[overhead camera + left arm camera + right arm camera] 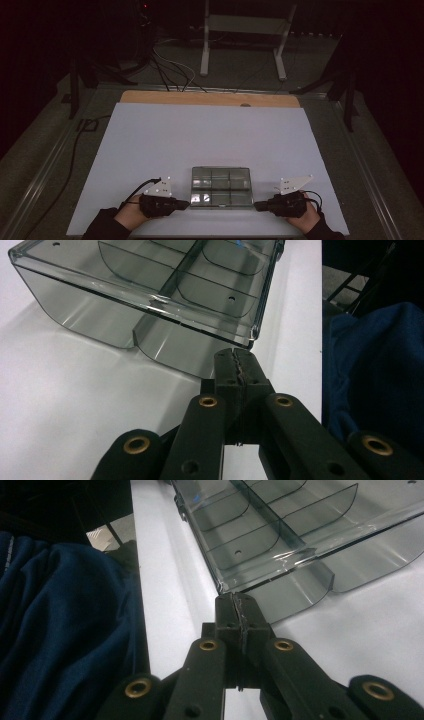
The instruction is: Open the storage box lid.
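Dark floor and black curtains ring the workspace, with a white metal frame [243, 35] standing at 12 o'clock and loose cables [170, 70] trailing toward 11 o'clock. Below that sits the desk [200, 135], covered by a white sheet with a strip of bare wood along its far edge.

Toward 6 o'clock on the sheet lies a clear plastic organizer box [221, 186], its lid up or off, so the curved dividers show 6 compartments in 2 rows of 3. Every compartment that can be seen looks bare.

At 7 o'clock of the box, the left hand-held gripper [186, 203] has its jaws pressed together with nothing between them; its tip sits just beside the box's near corner, and whether it touches cannot be told. At 5 o'clock, the right hand-held gripper [257, 204] mirrors it, jaws likewise closed on nothing, tip at the opposite near corner. A blue sleeve [60, 630] fills the edge of each gripper view.

Judging by this, the work seems barely begun: the box rests flat, unheld, and any shifting, lifting or closing of it is yet to come.

No brand, label or readable writing appears on the box, the sheet or either tool.
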### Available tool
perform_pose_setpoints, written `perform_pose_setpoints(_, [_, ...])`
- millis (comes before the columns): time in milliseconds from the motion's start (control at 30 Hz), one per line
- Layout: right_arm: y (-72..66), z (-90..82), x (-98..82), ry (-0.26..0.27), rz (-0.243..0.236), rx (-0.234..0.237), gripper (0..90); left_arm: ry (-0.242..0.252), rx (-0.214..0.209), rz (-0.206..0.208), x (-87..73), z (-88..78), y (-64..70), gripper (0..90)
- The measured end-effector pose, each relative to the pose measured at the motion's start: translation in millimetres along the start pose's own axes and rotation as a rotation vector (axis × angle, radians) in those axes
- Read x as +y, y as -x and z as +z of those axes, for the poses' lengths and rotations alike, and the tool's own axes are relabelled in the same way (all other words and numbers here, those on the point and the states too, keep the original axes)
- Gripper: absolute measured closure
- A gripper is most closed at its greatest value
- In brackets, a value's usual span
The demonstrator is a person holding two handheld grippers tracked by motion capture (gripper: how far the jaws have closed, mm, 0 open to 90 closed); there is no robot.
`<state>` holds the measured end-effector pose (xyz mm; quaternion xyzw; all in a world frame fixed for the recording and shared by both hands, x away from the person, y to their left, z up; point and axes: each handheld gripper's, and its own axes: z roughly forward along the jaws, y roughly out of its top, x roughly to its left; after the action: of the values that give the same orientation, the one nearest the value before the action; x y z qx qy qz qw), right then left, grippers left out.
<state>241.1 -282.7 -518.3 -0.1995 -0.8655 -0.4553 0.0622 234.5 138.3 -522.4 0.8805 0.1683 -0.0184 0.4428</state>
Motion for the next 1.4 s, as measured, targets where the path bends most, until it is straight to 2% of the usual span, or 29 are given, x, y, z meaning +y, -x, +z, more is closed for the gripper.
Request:
perform_pose_setpoints(567, [-0.9,-0.3,2.1,0.009,0.012,0.005,90.0,0.030,-0.003,0.007,1.9,-1.7,1.4,89.4])
perform_pose_setpoints(733, [-1.1,-1.0,3.0,0.021,0.017,0.011,90.0,0.030,-0.004,0.011,1.4,-2.1,1.9,82.2])
perform_pose_setpoints(867, [-1.3,-1.6,3.9,0.030,0.017,0.012,90.0,0.036,0.011,0.012,0.7,-3.0,1.9,68.6])
perform_pose_setpoints(900, [-1.4,-1.7,4.1,0.032,0.018,0.011,90.0,0.053,0.021,0.019,0.0,-4.3,1.1,68.6])
perform_pose_setpoints(967, [-1.8,-2.3,4.7,0.038,0.024,0.012,90.0,0.065,0.003,0.005,-1.0,-5.6,-0.6,65.8])
perform_pose_setpoints(1033, [-1.9,-2.8,5.3,0.045,0.026,0.013,90.0,0.077,0.003,-0.004,-2.1,-6.0,-2.2,61.7])
perform_pose_setpoints(1133, [-2.3,-3.8,6.5,0.055,0.027,0.012,90.0,0.095,0.025,0.008,-3.4,-6.6,-2.9,59.9])
perform_pose_setpoints(1200, [-2.6,-4.4,7.2,0.067,0.031,0.013,90.0,0.106,0.031,0.000,-4.1,-7.5,-4.0,57.7])
perform_pose_setpoints(1333, [-2.4,-5.8,8.0,0.082,0.037,0.014,90.0,0.123,0.021,-0.042,-5.0,-8.4,-7.2,56.5])
perform_pose_setpoints(1400, [-2.6,-6.6,8.6,0.092,0.038,0.013,90.0,0.123,0.032,-0.049,-4.4,-8.7,-7.2,49.0])
